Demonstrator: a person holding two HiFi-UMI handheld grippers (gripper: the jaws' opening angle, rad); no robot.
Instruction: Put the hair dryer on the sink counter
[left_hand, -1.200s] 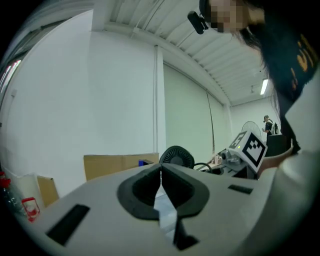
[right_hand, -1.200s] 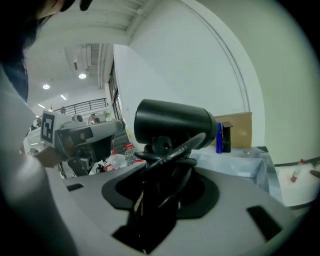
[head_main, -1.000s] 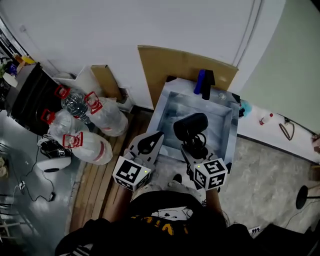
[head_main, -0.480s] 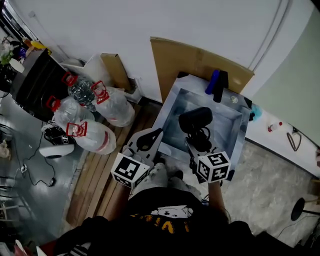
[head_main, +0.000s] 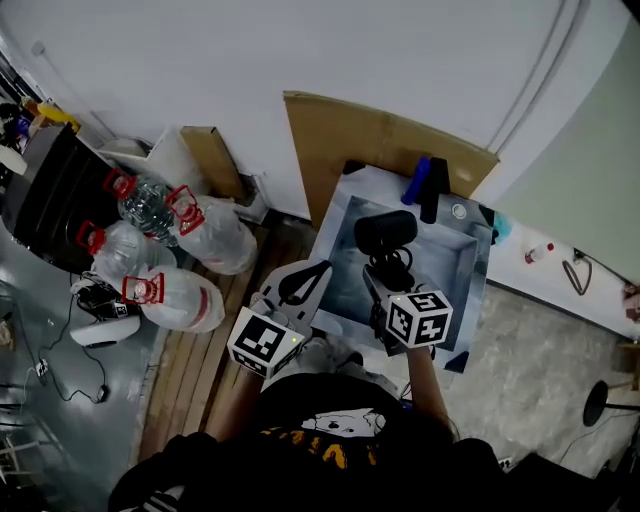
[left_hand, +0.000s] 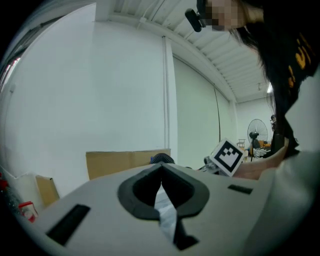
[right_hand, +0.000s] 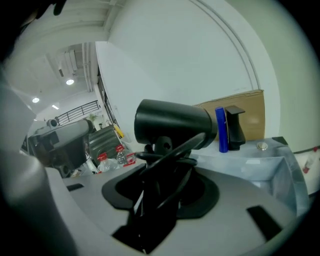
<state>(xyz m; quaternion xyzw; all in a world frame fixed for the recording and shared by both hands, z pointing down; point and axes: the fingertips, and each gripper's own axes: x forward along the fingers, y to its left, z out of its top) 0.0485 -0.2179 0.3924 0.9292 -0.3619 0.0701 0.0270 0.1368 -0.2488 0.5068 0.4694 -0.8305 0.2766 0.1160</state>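
Observation:
My right gripper (head_main: 381, 283) is shut on the handle and coiled cord of the black hair dryer (head_main: 386, 232), held above the grey sink basin (head_main: 446, 266). In the right gripper view the hair dryer (right_hand: 172, 122) rises from my right gripper (right_hand: 165, 150), barrel pointing right, with the sink's rim (right_hand: 282, 162) below. My left gripper (head_main: 303, 283) hovers at the sink's left front edge, jaws together and empty. Seen from the left gripper view, my left gripper (left_hand: 161, 169) has its tips meeting.
A blue bottle (head_main: 416, 180) and a black object (head_main: 435, 190) stand at the sink's back edge. Cardboard (head_main: 340, 140) leans on the wall behind. Several big water bottles (head_main: 165, 255) lie on the floor at left. A white ledge (head_main: 545, 275) runs to the right.
Both grippers have moved forward toward the wall. The hair dryer now hangs farther over the basin, nearer the blue bottle. The right gripper's grip is unchanged.

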